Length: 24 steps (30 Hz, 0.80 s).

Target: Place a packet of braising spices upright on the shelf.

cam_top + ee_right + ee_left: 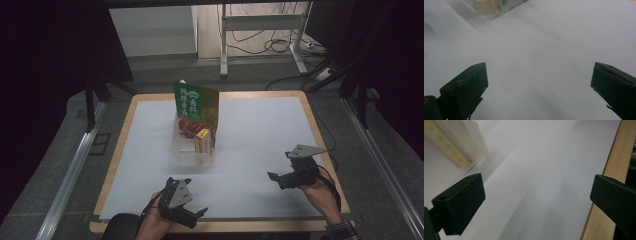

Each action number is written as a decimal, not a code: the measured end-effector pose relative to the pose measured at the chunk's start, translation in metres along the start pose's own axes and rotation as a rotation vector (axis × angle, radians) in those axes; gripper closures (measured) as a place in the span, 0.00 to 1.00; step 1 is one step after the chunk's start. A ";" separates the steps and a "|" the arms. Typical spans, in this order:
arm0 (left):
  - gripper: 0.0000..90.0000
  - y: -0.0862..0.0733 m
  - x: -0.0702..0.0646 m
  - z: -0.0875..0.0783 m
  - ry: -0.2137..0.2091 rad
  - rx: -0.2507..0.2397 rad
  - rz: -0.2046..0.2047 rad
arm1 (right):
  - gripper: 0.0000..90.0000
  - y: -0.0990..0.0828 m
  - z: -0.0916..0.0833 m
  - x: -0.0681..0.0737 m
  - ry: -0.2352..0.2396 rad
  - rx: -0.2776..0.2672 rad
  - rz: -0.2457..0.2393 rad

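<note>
Clear plastic bin sits mid-worktop, a bit left of centre, on the white sheet. In it: a tall green-and-orange packet standing upright at the far end, w/ a small yellow carton upright at the near right.

High view gives the whole layout: left claw at the near edge, left of centre, jaws pointing right; right claw near-right, jaws pointing left. Both well apart from the bin, on its near side; bin lies far and betw. the two. Neither touches it.

Left gripper view is blurred: bin corner w/ a yellow strip inside at top left, past the left jaw, and the worktop's wooden edge running along the right. High view can't show how wide the jaws stand; here they're spread wide, nothing betw. them, bare sheet below.

Right gripper view, also blurred: bin's base at the top, left of centre, far off; packet's print too smeared to read. Jaws wide apart, nothing held, plain sheet under them.
</note>
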<state>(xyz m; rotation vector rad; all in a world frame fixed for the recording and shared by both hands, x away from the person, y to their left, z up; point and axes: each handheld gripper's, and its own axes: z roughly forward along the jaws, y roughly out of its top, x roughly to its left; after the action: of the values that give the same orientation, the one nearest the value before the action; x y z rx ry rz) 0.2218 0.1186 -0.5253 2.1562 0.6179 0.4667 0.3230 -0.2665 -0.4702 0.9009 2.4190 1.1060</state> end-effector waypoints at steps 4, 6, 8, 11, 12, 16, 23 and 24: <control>0.00 0.000 0.000 0.000 0.000 -0.003 -0.002 | 0.01 -0.003 -0.003 0.000 -0.009 -0.004 0.005; 0.00 0.000 0.000 0.000 0.000 -0.003 -0.002 | 0.01 -0.004 -0.005 0.000 -0.012 -0.005 0.006; 0.00 0.000 0.000 0.000 0.000 -0.003 -0.002 | 0.01 -0.006 -0.007 -0.001 -0.015 -0.006 0.008; 0.00 0.000 0.000 -0.001 0.000 -0.003 -0.002 | 0.01 -0.007 -0.009 -0.001 -0.018 -0.007 0.014; 0.00 0.000 0.000 -0.001 0.000 -0.003 -0.001 | 0.01 -0.008 -0.011 -0.001 -0.022 -0.007 0.018; 0.00 0.000 0.000 -0.001 0.001 -0.003 0.000 | 0.01 -0.012 -0.013 -0.002 -0.029 -0.004 0.020; 0.00 0.000 0.000 0.000 -0.001 -0.001 0.002 | 0.01 -0.018 -0.017 -0.003 -0.047 -0.007 0.029; 0.00 0.000 0.000 0.000 -0.002 0.001 0.003 | 0.01 -0.021 -0.019 -0.004 -0.054 -0.010 0.038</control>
<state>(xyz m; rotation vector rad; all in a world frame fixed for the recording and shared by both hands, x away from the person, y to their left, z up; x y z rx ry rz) 0.2216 0.1186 -0.5251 2.1583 0.6145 0.4661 0.3076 -0.2900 -0.4737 0.9645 2.3598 1.0923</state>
